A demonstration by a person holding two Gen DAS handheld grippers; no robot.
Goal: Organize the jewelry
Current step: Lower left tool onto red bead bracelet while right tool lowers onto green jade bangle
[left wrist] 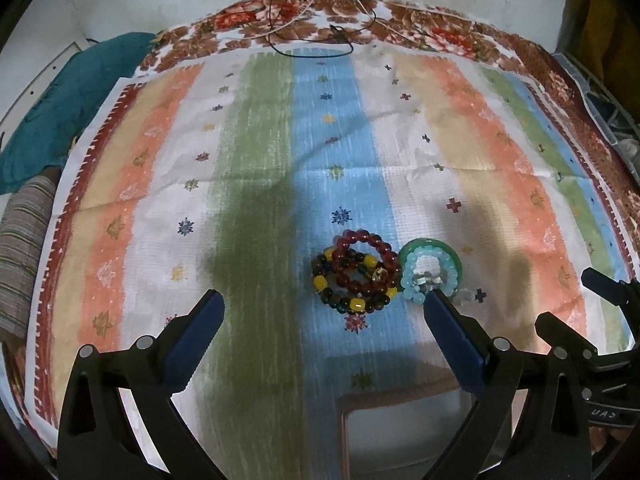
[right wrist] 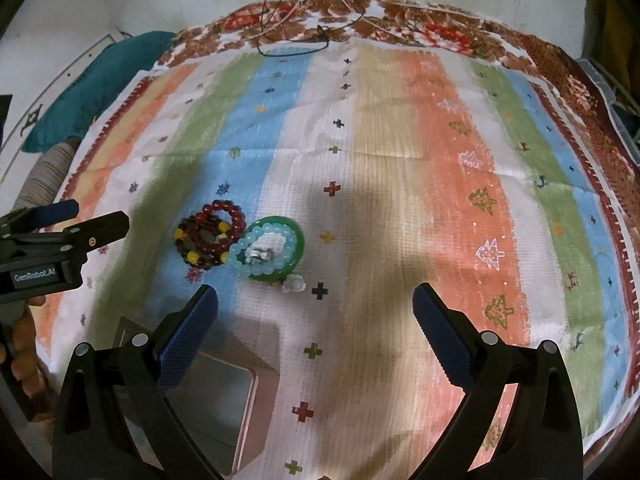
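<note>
I see the jewelry heaped on the blue stripe of the woven striped cloth point(left wrist: 256, 168): glossy dark-red round beads point(left wrist: 366, 264) coiled over a dark strand with yellow barrel beads point(left wrist: 352, 296), touching a smooth green bangle point(right wrist: 294, 246) ringing pale aqua beads point(left wrist: 428, 276). Near me sits a square, pink-rimmed tray point(right wrist: 244, 408). My left gripper point(left wrist: 324, 312) and right gripper point(right wrist: 314, 304) both gape wide, empty.

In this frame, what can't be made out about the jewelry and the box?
- Box: its inside is hidden; the left finger covers part in the right wrist view and the bottom edge cuts it off in the left.
- Small pale piece: too small to identify.
- Silvery item inside the green bangle: blurred.
</note>
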